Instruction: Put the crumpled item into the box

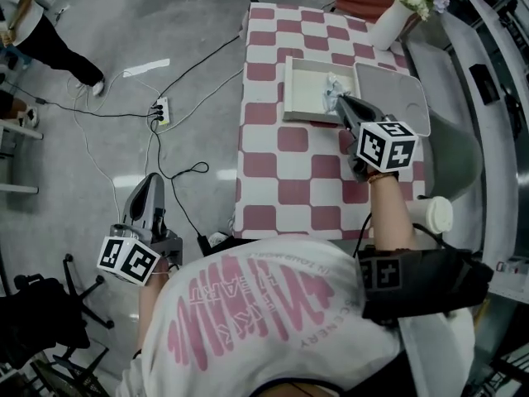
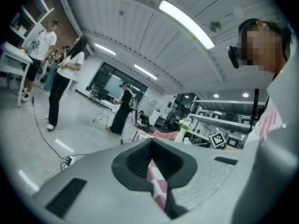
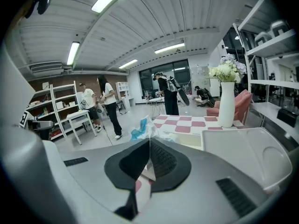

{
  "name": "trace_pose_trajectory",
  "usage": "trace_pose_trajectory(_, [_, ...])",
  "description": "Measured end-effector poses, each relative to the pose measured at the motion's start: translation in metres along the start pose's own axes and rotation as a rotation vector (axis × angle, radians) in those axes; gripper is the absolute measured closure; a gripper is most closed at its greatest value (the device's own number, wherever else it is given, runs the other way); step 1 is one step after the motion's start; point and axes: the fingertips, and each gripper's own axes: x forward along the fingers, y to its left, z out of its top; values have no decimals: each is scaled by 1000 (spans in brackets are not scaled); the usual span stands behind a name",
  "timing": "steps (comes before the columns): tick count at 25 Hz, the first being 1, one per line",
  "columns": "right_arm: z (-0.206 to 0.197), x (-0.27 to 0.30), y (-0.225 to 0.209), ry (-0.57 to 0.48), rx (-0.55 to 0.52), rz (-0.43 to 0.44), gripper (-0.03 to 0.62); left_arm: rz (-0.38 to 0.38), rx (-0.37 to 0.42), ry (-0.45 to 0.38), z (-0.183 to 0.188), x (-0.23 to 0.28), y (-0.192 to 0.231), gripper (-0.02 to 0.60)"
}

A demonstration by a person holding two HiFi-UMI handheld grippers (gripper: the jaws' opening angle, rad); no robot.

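The crumpled item (image 1: 333, 87), a white wrapper with a blue patch, hangs over the right part of the shallow white box (image 1: 302, 92) on the checkered table. My right gripper (image 1: 340, 104) is shut on it. In the right gripper view the crumpled item (image 3: 142, 128) sticks up from the tips of my right gripper (image 3: 149, 143), with the box (image 3: 188, 139) just beyond. My left gripper (image 1: 152, 185) hangs off the table's left side over the floor. In the left gripper view my left gripper (image 2: 151, 146) has its jaws together with nothing held.
The box's lid (image 1: 393, 98) lies flat right of the box. A white vase of flowers (image 1: 395, 16) stands at the table's far right, a white cup (image 1: 435, 214) near its right front. A power strip (image 1: 162, 110) and cables lie on the floor. People stand further off.
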Motion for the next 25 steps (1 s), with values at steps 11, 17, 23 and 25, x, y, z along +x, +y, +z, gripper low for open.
trace_pose_trajectory(11, [-6,43,-8,158,-119,5,586,80,18,-27,7,-31,17,574])
trace_pose_trajectory(17, [-13,65,-7,252,-191,-16,586,152,-18,-55,6,-58,37,574])
trace_pose_trajectory(23, [-26,82,-10,342,-256,-14,586,172,-21,-79,5,-68,42,574])
trace_pose_trajectory(25, [-29,88,-12,361,-266,-13,586,169,-24,-75,3,-66,42,574])
